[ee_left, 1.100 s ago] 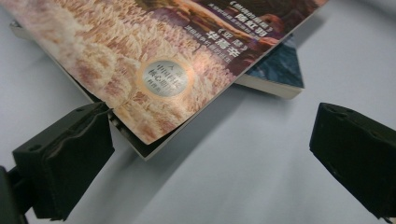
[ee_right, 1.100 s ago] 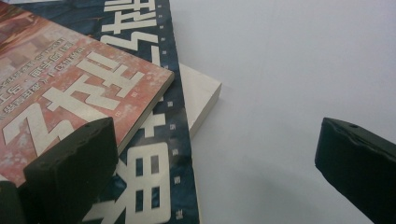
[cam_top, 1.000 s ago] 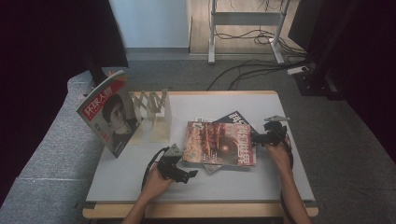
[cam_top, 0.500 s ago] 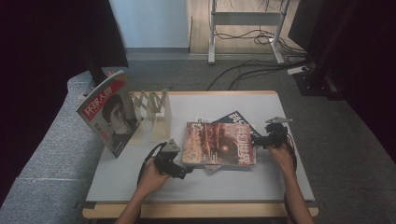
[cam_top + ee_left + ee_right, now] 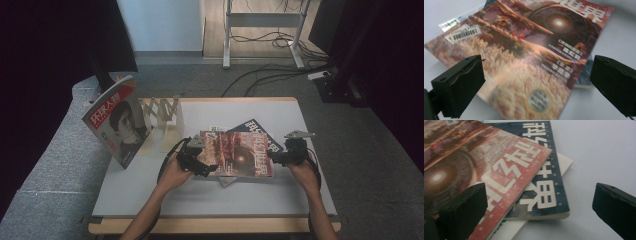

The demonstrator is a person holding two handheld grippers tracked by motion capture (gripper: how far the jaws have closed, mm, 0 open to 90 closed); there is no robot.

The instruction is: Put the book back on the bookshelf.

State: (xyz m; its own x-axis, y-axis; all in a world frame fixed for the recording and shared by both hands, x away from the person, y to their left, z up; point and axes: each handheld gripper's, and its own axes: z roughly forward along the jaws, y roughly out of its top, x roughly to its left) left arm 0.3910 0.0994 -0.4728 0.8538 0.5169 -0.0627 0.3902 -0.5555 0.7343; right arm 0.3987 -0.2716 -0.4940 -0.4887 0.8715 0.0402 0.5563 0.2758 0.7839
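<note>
Table (image 5: 150, 190): white top, wood edge along the near side, standing on grey floor.

Standing magazine (image 5: 117, 125): red masthead, portrait cover, propped upright at the far left of the table, leaning against the rack.

Rack (image 5: 162, 117): pale wooden accordion stand, far left, just right of the standing magazine and apart from the stack.

Stack, centre right of the table, three items lying flat and fanned:
- Red magazine (image 5: 235, 154): on top, reddish-brown cover with a glowing disc, white characters along its right end, barcode label at its far left corner. It lay between the two grippers, skewed over the blue one.
- Blue magazine (image 5: 549, 185): directly beneath, dark cover with white characters, its far right corner sticking out past the red one.
- White booklet (image 5: 565, 161): at the bottom, its corners showing beyond the blue magazine.

Left gripper (image 5: 200, 162): at the left end of the red magazine, jaws spread wide and holding nothing, that end of the cover lying between them in the left gripper view.

Right gripper (image 5: 277, 156): at the right end of the stack, jaws likewise wide apart and empty, the left jaw over the red cover's corner, the right jaw over bare table.

Cables (image 5: 260, 82): on the floor beyond the far edge, near a metal frame (image 5: 227, 35).
</note>
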